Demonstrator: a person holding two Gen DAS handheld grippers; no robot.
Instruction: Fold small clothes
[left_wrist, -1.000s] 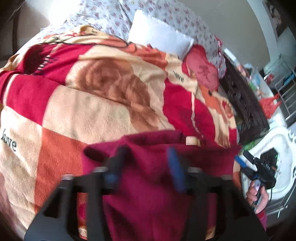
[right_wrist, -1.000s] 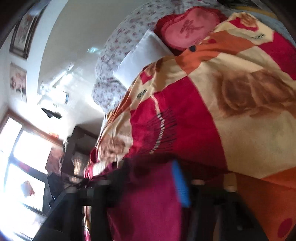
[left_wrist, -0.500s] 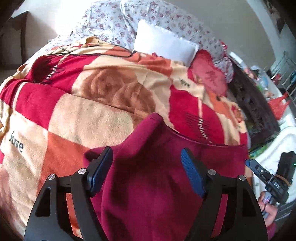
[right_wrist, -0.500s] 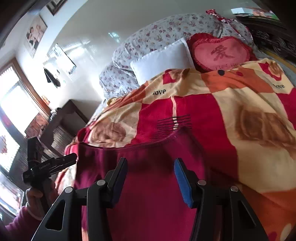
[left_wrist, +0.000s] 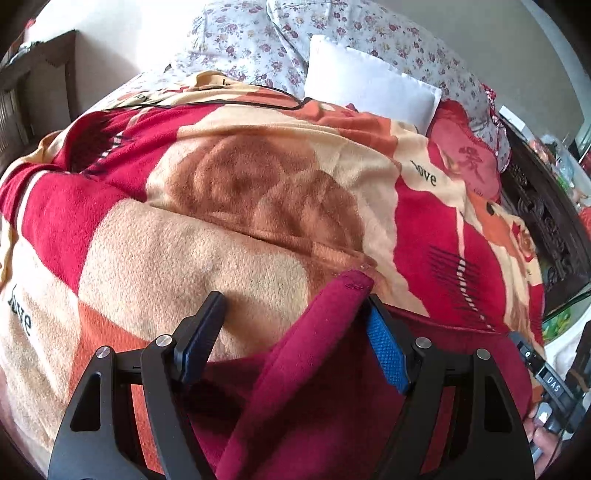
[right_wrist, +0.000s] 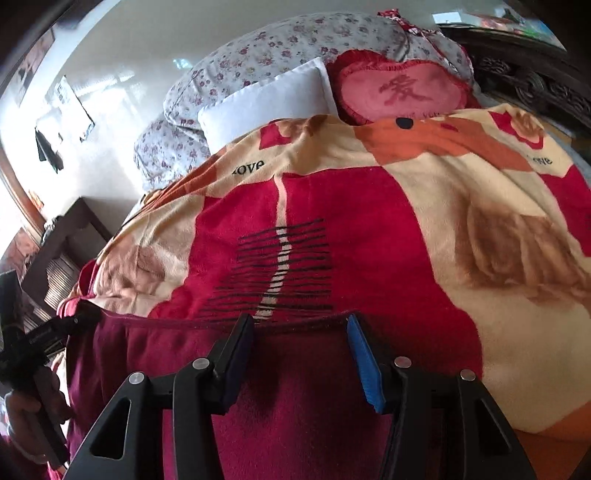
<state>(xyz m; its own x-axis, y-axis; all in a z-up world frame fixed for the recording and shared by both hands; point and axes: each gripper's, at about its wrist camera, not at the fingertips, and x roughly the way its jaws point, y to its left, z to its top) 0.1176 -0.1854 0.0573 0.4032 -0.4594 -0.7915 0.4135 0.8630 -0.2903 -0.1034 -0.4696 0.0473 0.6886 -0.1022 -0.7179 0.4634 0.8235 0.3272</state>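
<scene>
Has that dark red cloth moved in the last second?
Yes. In the left view the cloth has slid down toward the camera, uncovering more of the blanket; one corner now stands by the blue pad.

We see a bed covered almost wholly by a fleece blanket patterned in red, cream and orange blocks, with brown roses and the word "love" printed in several places; at the head lie two floral pillows, and against them leans a plain white pillow; just beside that, toward the carved dark wooden bed frame, sits a red heart-shaped cushion bearing a character, its lower edge tucked behind the blanket; at the near edge a dark crimson garment lies directly on the blanket, its far hem running straight across, one corner raised in a fold.
</scene>
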